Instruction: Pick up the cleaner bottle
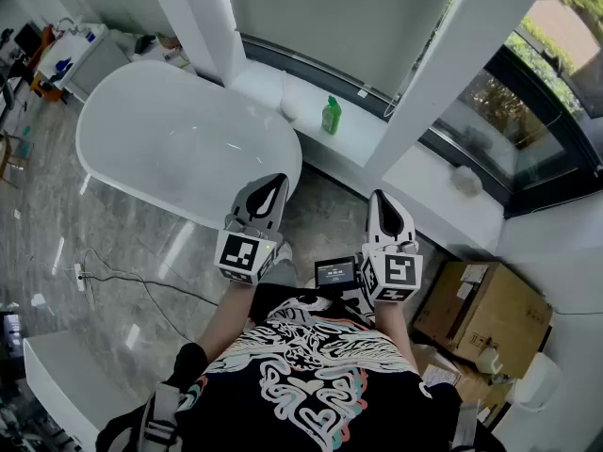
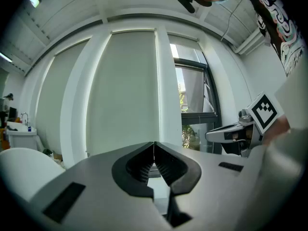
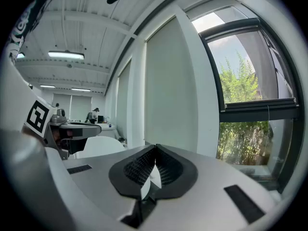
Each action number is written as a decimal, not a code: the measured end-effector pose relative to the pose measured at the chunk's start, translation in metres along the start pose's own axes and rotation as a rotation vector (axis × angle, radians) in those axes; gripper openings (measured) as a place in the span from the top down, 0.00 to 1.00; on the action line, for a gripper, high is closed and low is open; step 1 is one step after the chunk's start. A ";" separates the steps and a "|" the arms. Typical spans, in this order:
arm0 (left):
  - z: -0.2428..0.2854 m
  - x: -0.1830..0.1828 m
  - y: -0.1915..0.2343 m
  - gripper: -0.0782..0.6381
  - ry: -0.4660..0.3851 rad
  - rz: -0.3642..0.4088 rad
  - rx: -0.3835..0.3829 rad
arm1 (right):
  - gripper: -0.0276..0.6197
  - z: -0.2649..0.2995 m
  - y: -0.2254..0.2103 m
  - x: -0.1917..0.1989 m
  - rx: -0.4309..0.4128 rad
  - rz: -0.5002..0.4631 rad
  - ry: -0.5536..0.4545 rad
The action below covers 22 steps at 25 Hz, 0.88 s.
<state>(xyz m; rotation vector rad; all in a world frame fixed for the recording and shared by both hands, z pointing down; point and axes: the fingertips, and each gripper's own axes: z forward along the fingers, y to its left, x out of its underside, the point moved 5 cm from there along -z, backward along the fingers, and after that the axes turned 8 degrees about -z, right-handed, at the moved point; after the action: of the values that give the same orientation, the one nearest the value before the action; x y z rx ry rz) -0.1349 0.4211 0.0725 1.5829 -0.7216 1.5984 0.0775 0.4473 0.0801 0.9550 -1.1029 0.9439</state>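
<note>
Head view, looking steeply down. I have both tongs side by side in front of the person's chest: left tongs (image 1: 276,181) and right tongs (image 1: 379,197). Each has its jaws pressed fully together with nothing between them — the two gripper views show the ribbed pads meeting at the tips. The green cleaner bottle (image 1: 331,116) stands upright on the white window ledge (image 1: 356,132), at about 12 o'clock from the tongs and well apart from both. A white bathtub (image 1: 170,139) fills the 10 o'clock side — a cardboard box (image 1: 482,311) sits at 4 o'clock.
</note>
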 end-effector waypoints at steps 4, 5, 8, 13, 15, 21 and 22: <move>0.000 -0.001 -0.002 0.87 0.010 -0.002 0.004 | 0.91 -0.002 -0.001 -0.001 0.003 0.000 0.004; 0.000 -0.001 -0.003 0.87 0.011 -0.001 0.006 | 0.91 -0.003 -0.001 -0.001 0.004 0.001 0.003; -0.002 -0.002 -0.006 0.87 0.009 0.008 0.010 | 0.91 -0.006 0.000 0.000 0.008 0.003 0.001; -0.006 0.000 -0.008 0.87 0.015 0.016 0.005 | 0.91 -0.009 0.000 0.002 0.008 0.024 -0.011; -0.008 0.000 -0.008 0.87 0.015 0.015 0.001 | 0.91 -0.012 -0.001 0.001 0.001 0.042 -0.026; -0.015 -0.008 -0.011 0.87 0.004 0.029 -0.013 | 0.91 -0.021 -0.005 -0.001 0.002 0.065 -0.042; -0.016 -0.008 -0.012 0.87 0.004 0.032 -0.015 | 0.91 -0.022 -0.005 0.000 0.004 0.059 -0.040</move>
<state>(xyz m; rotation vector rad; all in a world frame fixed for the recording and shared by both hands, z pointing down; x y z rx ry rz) -0.1340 0.4399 0.0617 1.5642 -0.7586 1.6149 0.0883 0.4661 0.0752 0.9526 -1.1690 0.9782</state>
